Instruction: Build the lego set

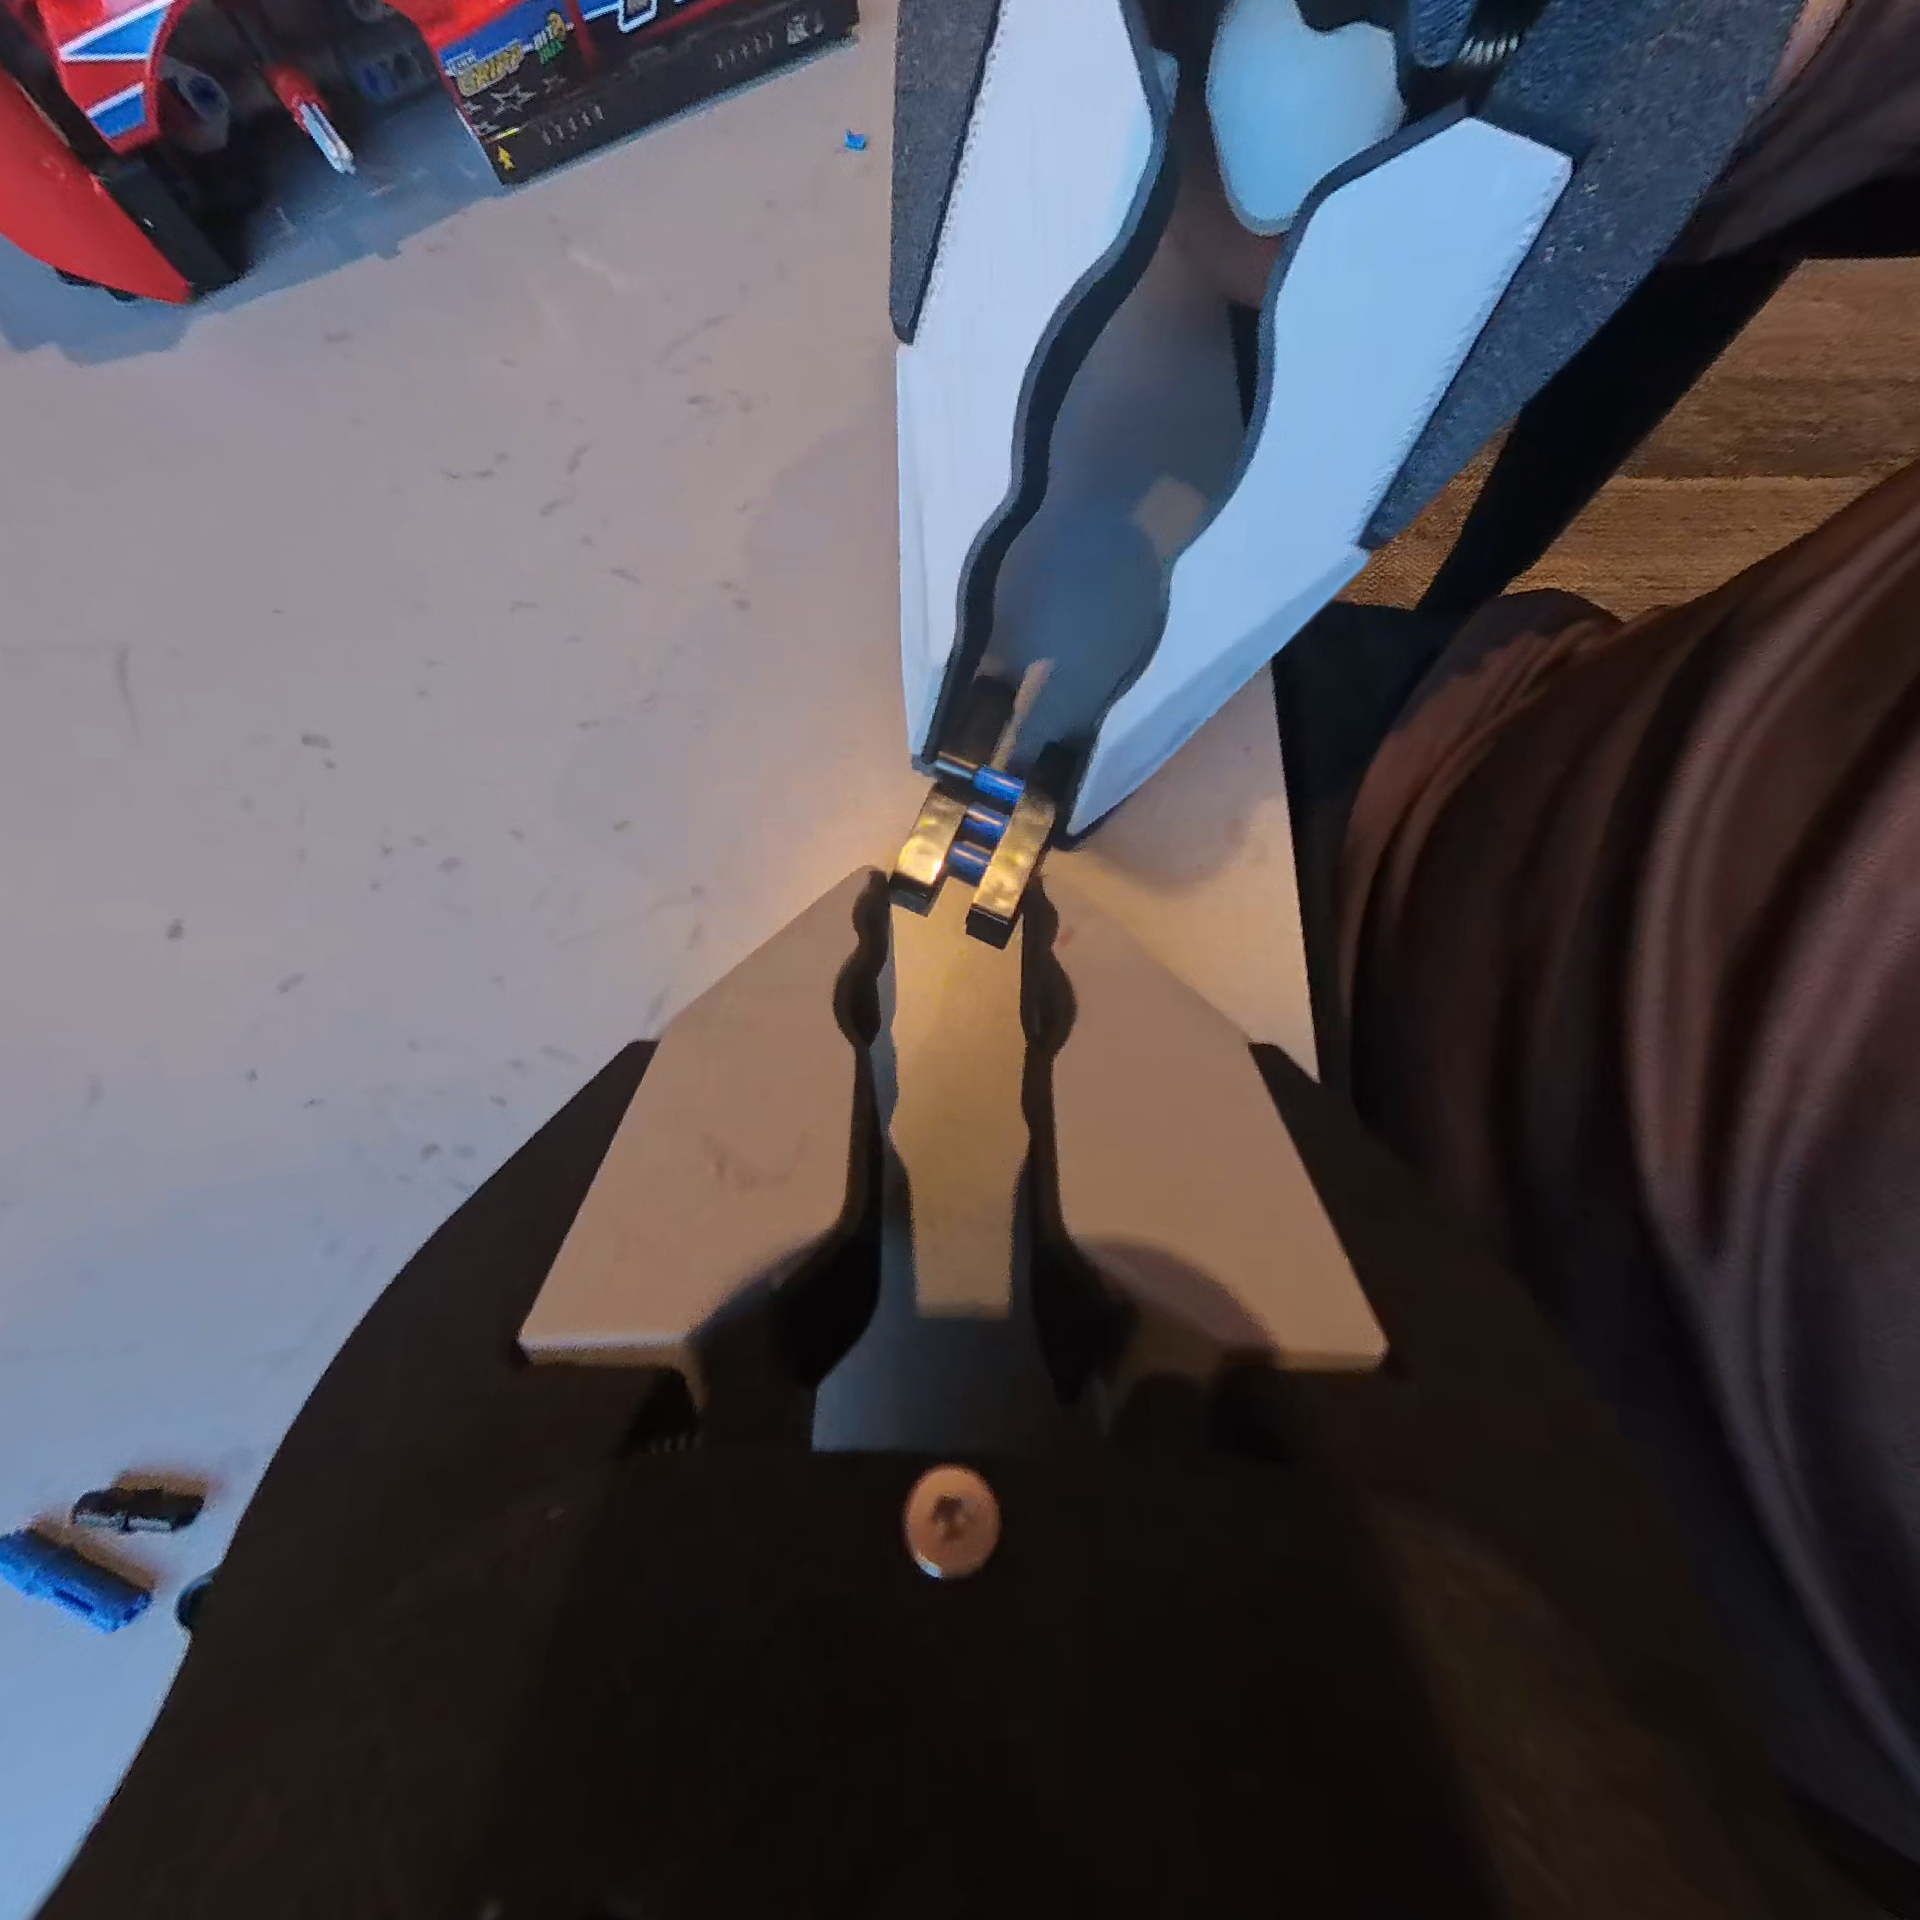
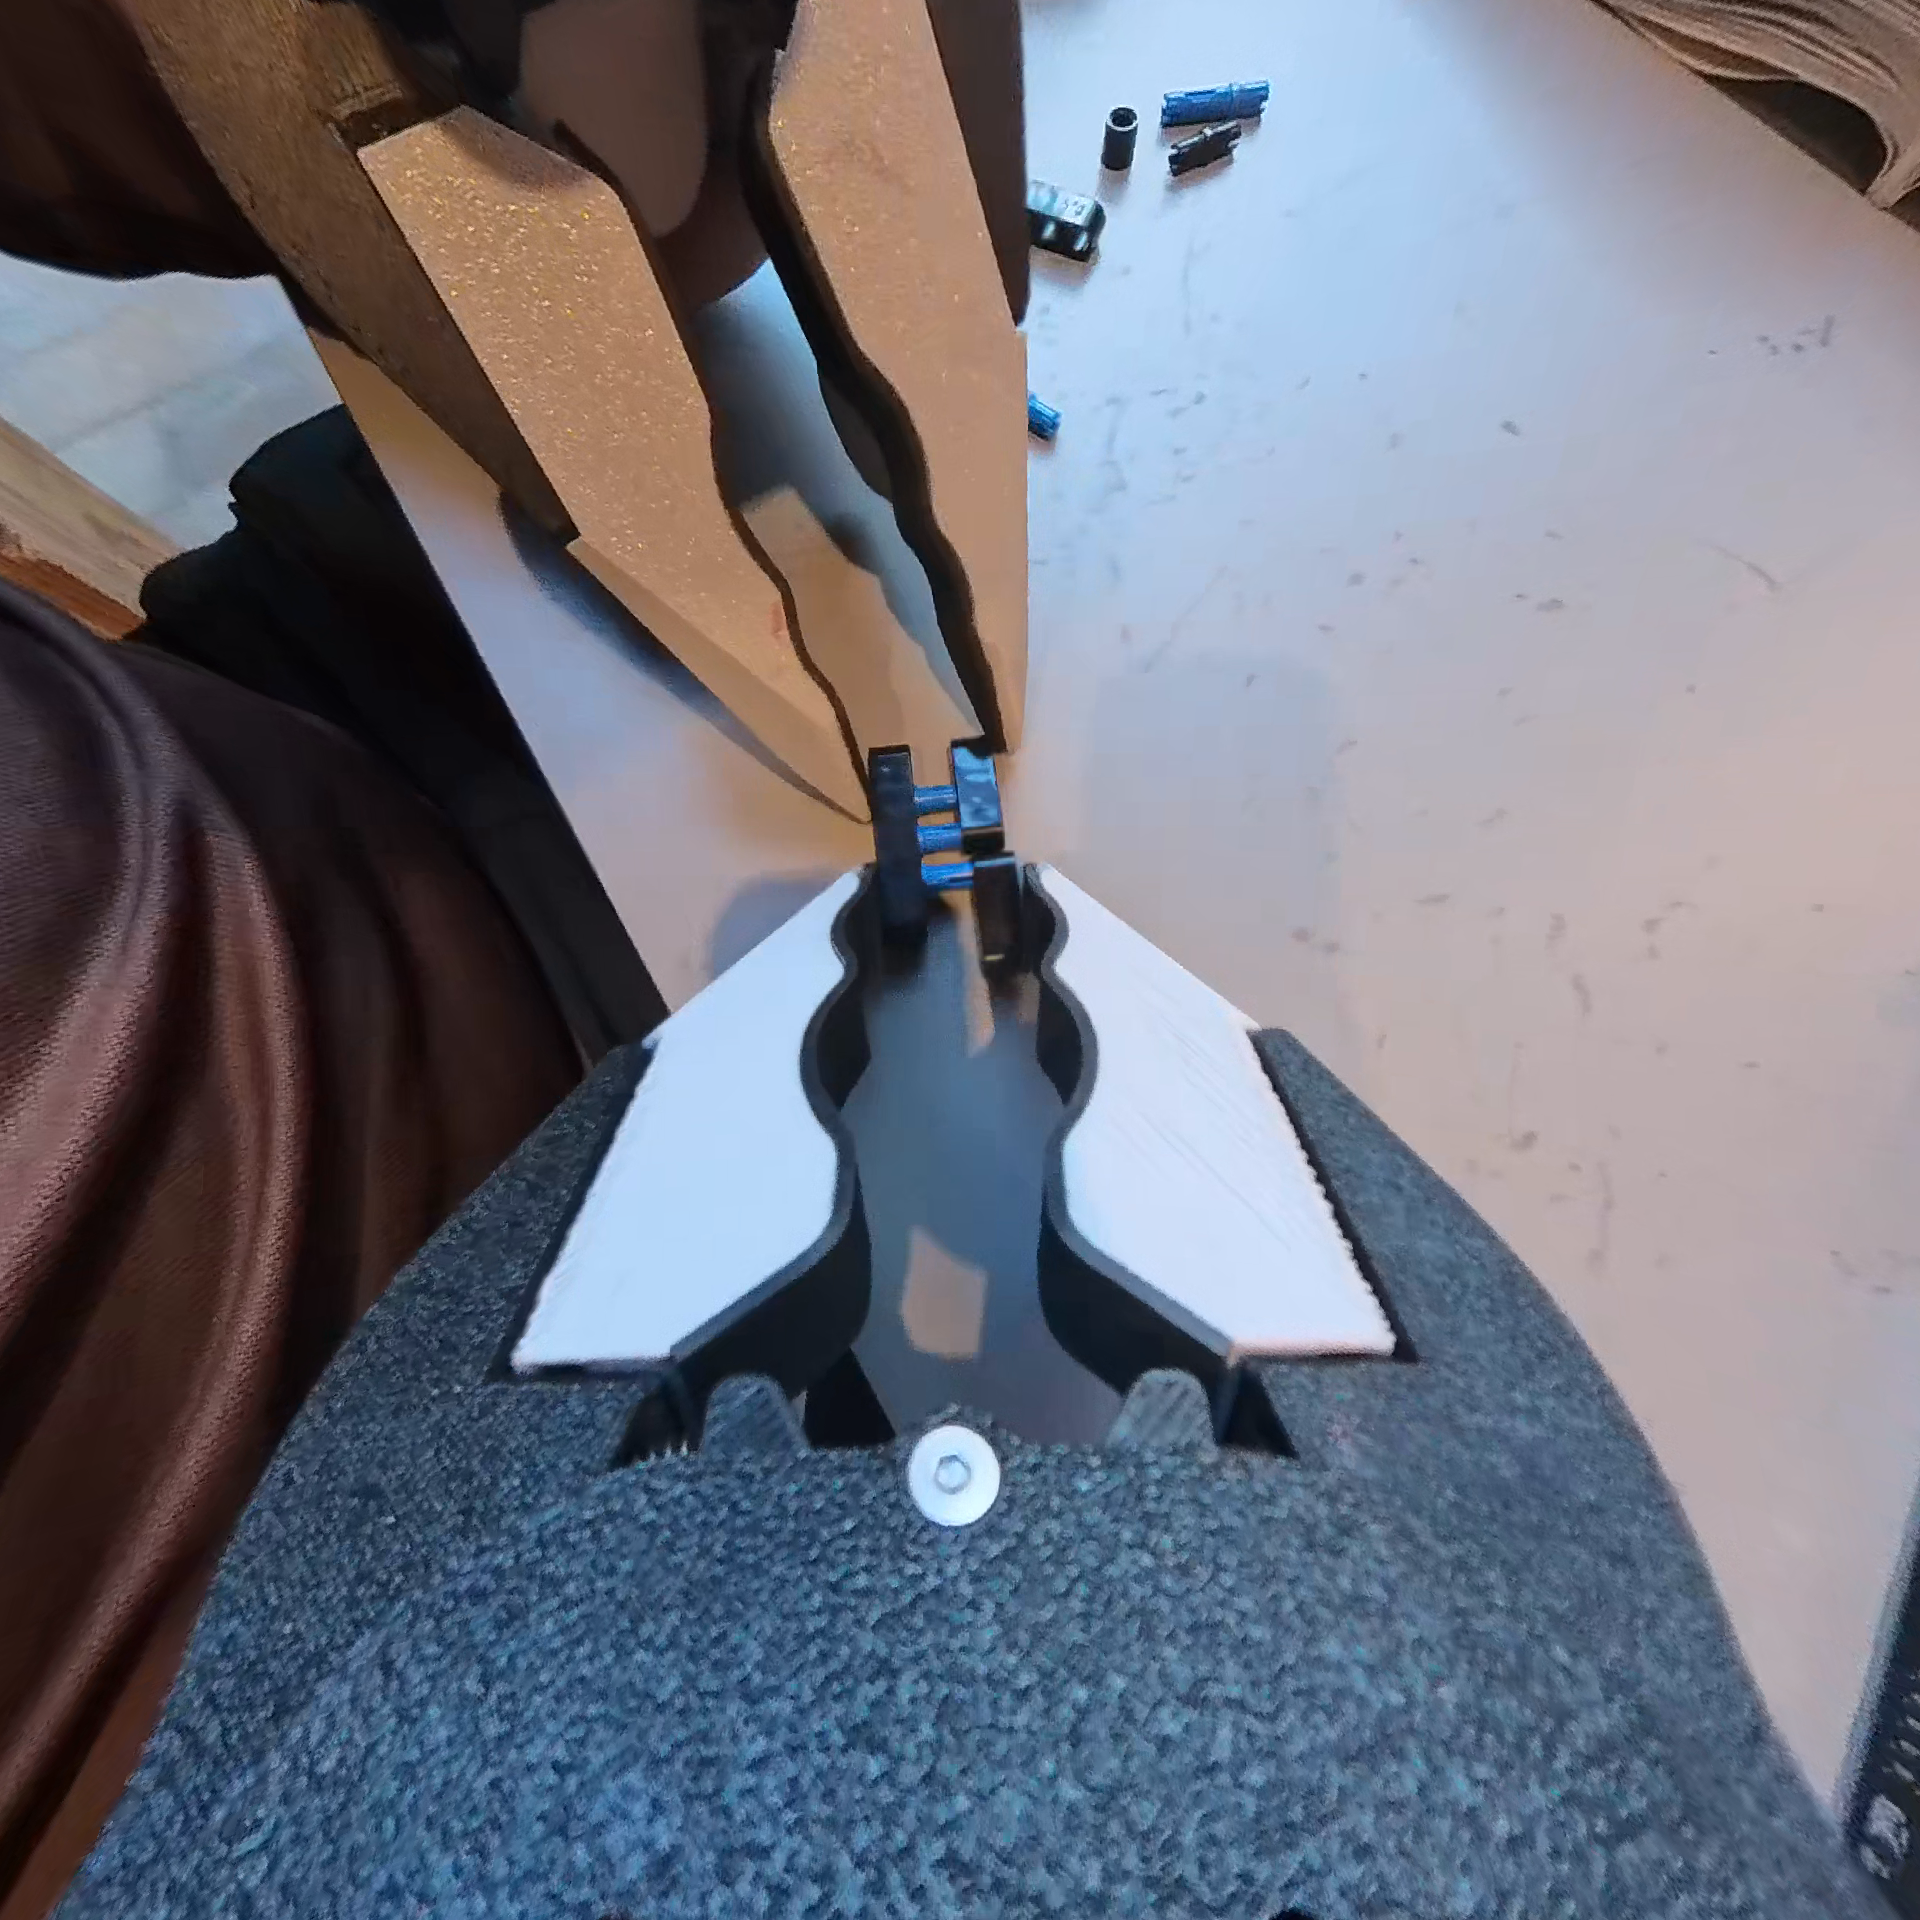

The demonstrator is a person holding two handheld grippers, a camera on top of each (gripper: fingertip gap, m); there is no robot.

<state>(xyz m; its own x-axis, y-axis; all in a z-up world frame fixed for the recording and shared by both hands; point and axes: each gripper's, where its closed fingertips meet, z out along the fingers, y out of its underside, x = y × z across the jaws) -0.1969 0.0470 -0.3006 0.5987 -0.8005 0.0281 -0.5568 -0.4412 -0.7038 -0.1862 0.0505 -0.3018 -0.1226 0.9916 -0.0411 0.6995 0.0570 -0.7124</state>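
Note:
A small assembly of two black beams joined by three blue pins hangs above the pale table, near its edge. My left gripper, with tan fingers, is shut on its near end. My right gripper, with white fingers, comes from the top and is shut on its far end. In the right wrist view the assembly sits between the tips of my right gripper. The left gripper pinches its other end from above. The beams stand slightly apart, with the pins showing between them.
A red model car and a printed box stand at the table's far side. Loose pieces lie on the table: a blue pin, a black bush, a black pin, a black beam. A person's brown sleeve is beside the table edge. Left and right tips are no more than a few centimetres apart. Between my left fingertips and the black bush there is roughly 15 centimetres.

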